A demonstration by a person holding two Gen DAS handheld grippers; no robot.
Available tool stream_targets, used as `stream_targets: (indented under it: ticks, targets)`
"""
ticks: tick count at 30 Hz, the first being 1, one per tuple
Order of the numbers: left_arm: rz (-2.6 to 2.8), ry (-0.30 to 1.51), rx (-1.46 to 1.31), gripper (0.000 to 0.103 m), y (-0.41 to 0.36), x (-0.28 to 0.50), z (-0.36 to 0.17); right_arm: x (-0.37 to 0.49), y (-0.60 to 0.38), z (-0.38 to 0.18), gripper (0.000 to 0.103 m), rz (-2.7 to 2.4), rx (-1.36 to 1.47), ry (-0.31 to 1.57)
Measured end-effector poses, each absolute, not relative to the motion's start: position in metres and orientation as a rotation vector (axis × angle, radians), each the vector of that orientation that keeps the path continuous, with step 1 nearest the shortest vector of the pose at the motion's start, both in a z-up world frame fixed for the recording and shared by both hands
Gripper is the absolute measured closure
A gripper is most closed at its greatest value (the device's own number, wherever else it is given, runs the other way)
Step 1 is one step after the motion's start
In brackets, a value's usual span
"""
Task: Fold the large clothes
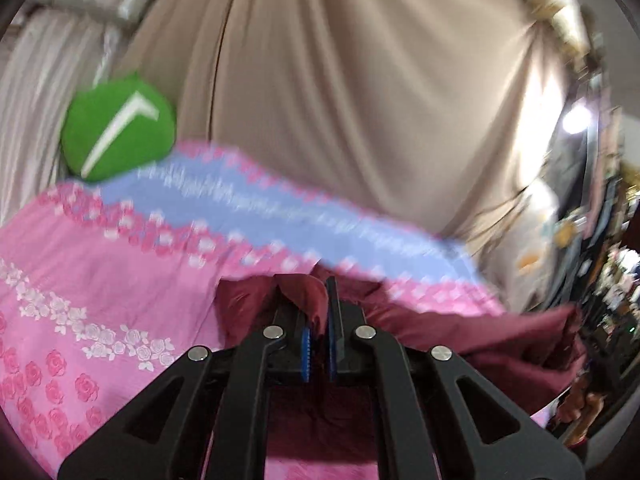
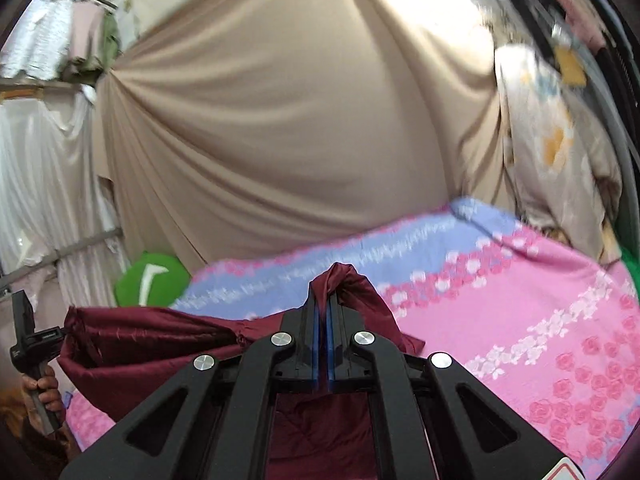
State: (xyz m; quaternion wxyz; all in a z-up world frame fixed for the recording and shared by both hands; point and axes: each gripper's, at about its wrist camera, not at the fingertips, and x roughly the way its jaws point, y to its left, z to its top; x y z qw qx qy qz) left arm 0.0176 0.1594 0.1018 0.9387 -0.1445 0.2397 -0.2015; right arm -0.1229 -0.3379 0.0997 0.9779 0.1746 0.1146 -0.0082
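Both tongs clamped on a maroon garment above a pink bedsheet

At lower centre of each wrist view, the left tongs and right tongs pinch bunched folds of the maroon garment, which stretches between them over the rose-patterned bedsheet; a green cushion sits at upper left, a beige curtain behind.

My left gripper is matte black, with blue ribbed pads and round silver pivot screws. My right gripper looks the same, with triangular cut-outs in its arms.
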Motion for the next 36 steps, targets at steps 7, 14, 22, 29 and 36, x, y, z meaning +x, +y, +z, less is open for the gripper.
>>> stream_targets:
  ticks: [7,14,22,29,36]
  targets:
    - [-0.232,0.734,-0.132,0.098,0.103,0.158,0.021,0.024,-0.37,0.02,0.101,-0.13,0.401,0.523]
    - [-0.16,0.887,-0.101,0.098,0.086,0.23,-0.047,0.102,-0.392,-0.047,0.101,-0.204,0.45,0.698]
    - [-0.17,0.877,-0.156,0.092,0.087,0.248,-0.067,0.129,-0.38,-0.068,0.095,-0.235,0.392,0.784]
    - [-0.203,0.653,-0.217,0.04,0.121,0.167,0.02,0.023,-0.338,0.019,0.067,-0.234,0.282,0.482]
    - [-0.507,0.657,0.064,0.022,0.011,0.086,0.02,0.017,-0.191,-0.009,0.067,0.3,0.203,0.644]
